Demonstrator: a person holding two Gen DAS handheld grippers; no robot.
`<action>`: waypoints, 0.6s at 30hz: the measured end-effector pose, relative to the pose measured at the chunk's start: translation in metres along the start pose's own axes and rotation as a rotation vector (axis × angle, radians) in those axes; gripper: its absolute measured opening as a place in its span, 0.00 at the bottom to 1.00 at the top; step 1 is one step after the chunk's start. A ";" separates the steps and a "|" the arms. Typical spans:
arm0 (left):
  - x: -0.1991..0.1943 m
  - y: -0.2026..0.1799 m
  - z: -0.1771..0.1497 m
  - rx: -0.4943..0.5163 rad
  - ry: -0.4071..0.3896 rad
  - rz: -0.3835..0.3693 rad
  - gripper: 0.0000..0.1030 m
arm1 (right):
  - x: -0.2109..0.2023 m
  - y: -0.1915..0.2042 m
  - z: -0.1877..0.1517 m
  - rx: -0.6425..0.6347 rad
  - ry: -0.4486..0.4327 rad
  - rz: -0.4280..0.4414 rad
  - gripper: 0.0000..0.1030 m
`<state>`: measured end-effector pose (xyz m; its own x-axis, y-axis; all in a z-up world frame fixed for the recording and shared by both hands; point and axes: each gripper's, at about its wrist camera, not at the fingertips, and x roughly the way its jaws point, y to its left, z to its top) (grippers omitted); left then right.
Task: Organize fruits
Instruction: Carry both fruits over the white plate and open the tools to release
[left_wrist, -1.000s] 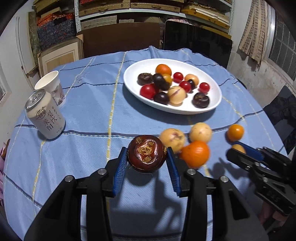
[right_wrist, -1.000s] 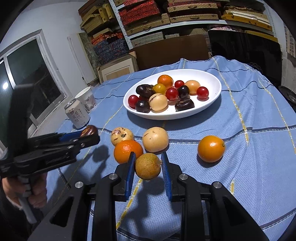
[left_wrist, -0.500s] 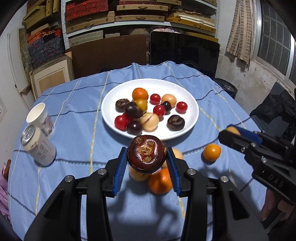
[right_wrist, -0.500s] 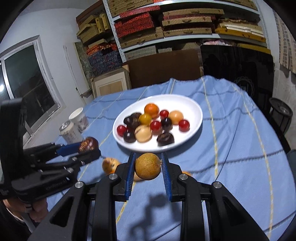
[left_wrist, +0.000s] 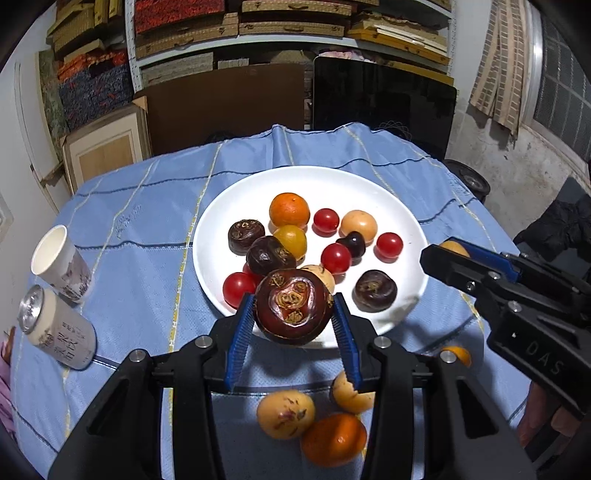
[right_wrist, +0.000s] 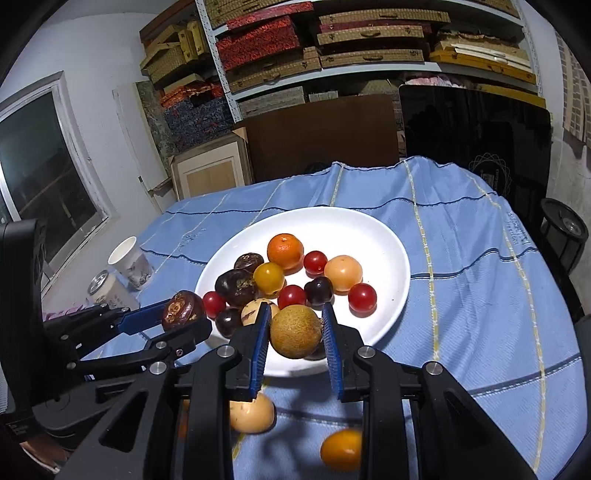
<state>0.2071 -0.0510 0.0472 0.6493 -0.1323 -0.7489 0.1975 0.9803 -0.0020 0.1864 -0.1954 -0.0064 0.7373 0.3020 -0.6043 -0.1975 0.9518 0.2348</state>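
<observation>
The left gripper (left_wrist: 293, 319) was clamped on one dark red-brown fruit (left_wrist: 293, 312), held above the near rim of the white plate (left_wrist: 229, 221). The right gripper (right_wrist: 295, 341) was clenched on one tan speckled fruit (right_wrist: 295, 331), also over the plate's near edge.

Just beyond the left claw, the plate held four red cherry tomatoes (left_wrist: 325, 220), one orange (left_wrist: 289, 209), one small yellow fruit (left_wrist: 291, 240), two pale tan fruits (left_wrist: 358, 224) and four dark fruits, among them a flat brown one (left_wrist: 375, 290); some lay partly hidden behind the held fruit, so the count could be short.

Below the left claw, on the blue tablecloth (left_wrist: 147, 229), lay two pale fruits (left_wrist: 285, 413) and one orange (left_wrist: 334, 439); a second orange (left_wrist: 458, 354) showed at the right. Far left of the claw stood one paper cup (left_wrist: 59, 258) and one can (left_wrist: 55, 332).
</observation>
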 end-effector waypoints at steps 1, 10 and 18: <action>0.004 0.001 0.001 -0.006 0.003 -0.001 0.40 | 0.003 0.000 0.000 0.004 0.001 -0.002 0.27; 0.040 -0.004 0.016 -0.003 0.030 -0.007 0.40 | 0.034 -0.006 0.006 0.043 0.028 -0.032 0.27; 0.059 -0.018 0.037 0.046 0.013 -0.018 0.43 | 0.058 -0.031 0.018 0.199 0.067 0.058 0.47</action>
<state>0.2686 -0.0821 0.0276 0.6358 -0.1479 -0.7576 0.2428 0.9700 0.0145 0.2472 -0.2085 -0.0350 0.6822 0.3649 -0.6336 -0.1016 0.9054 0.4121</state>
